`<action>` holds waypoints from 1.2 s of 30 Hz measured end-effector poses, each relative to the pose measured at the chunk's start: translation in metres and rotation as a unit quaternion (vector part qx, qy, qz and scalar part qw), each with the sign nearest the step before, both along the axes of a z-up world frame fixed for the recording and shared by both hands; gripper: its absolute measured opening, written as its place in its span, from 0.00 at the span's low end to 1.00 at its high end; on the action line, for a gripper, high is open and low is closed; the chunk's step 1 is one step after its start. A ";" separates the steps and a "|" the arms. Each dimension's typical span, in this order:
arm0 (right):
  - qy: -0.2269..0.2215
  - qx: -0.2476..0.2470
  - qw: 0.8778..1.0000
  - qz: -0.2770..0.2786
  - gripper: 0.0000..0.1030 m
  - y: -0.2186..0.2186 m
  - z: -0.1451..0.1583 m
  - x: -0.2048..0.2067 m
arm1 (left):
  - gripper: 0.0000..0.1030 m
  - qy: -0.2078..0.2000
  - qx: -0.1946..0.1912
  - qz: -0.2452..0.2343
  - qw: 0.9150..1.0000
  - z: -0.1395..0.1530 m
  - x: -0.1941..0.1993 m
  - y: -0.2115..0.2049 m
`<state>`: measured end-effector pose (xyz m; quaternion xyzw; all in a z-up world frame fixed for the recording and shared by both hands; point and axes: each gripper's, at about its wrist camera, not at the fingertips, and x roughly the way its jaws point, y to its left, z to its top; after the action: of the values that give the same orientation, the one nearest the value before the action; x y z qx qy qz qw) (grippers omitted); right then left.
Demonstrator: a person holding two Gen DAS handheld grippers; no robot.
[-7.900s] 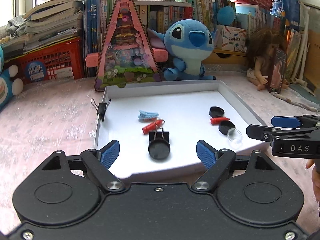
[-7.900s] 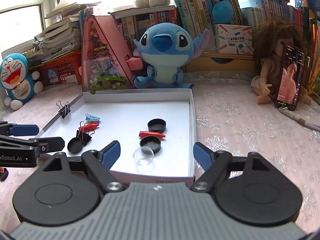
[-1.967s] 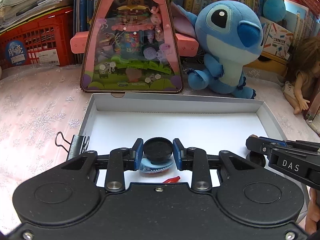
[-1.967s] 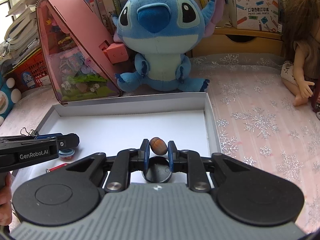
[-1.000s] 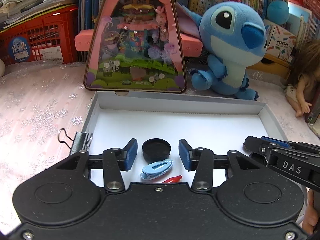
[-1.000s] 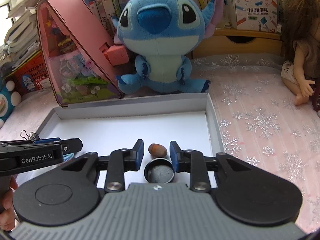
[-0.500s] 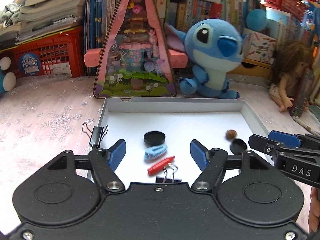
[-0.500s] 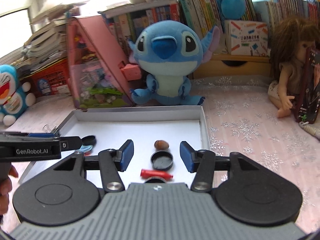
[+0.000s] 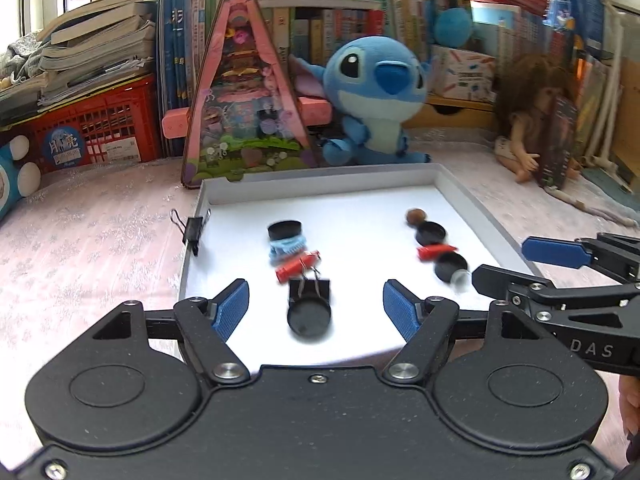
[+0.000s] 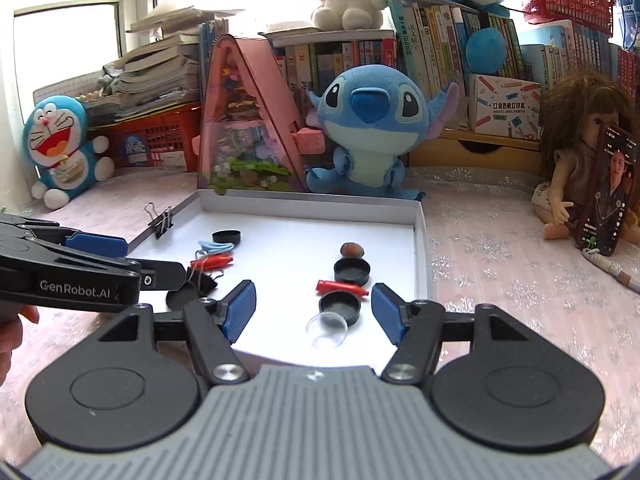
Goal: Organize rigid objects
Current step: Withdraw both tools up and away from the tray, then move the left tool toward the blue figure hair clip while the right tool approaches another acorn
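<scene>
A white tray (image 9: 320, 178) holds two rows of small things. The left row runs from a black cap (image 9: 284, 230) through a blue hair clip (image 9: 287, 247), a red piece (image 9: 298, 267) and a binder clip (image 9: 310, 285) to another black cap (image 9: 309, 316). The right row starts with a brown nut (image 10: 352, 249), then a black cap (image 10: 352, 271), a red piece (image 10: 342, 288), a second black cap (image 10: 340, 307) and a clear cap (image 10: 326, 330). My left gripper (image 9: 316, 310) stands open at the tray's near edge, holding nothing. My right gripper (image 10: 314, 312) is opening, also holding nothing.
Another binder clip (image 9: 192, 227) grips the tray's left wall. Behind the tray stand a pink triangular toy house (image 9: 244, 112) and a blue plush (image 9: 376, 96). A doll holding a phone (image 10: 608, 196) sits to the right, with a red crate (image 9: 100, 128) and books at the back left.
Both grippers have pulled back from the tray's far part and their jaws have spread wider. The black cap and the nut lie where they were let go, at the far ends of the rows.
</scene>
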<state>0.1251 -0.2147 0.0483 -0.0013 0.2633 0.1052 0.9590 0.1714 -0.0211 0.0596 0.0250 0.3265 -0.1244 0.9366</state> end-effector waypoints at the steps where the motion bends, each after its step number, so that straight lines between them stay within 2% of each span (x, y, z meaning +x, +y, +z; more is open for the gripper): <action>1: -0.002 -0.003 1.000 0.002 0.74 0.000 0.000 -0.005 | 0.70 0.000 -0.002 -0.002 1.000 0.000 -0.006 0.000; 19: -0.015 -0.003 1.000 0.020 0.77 -0.010 -0.014 -0.086 | 0.73 -0.003 -0.014 -0.066 0.998 -0.016 -0.110 0.009; 36: -0.014 -0.015 1.000 0.015 0.79 -0.014 -0.033 -0.118 | 0.74 -0.007 -0.014 -0.125 0.992 -0.040 -0.171 0.001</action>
<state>0.0066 -0.2286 0.0149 -0.0209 0.2511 0.1161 0.9608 0.0008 -0.0202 0.0194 0.0538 0.3129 -0.2450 0.9160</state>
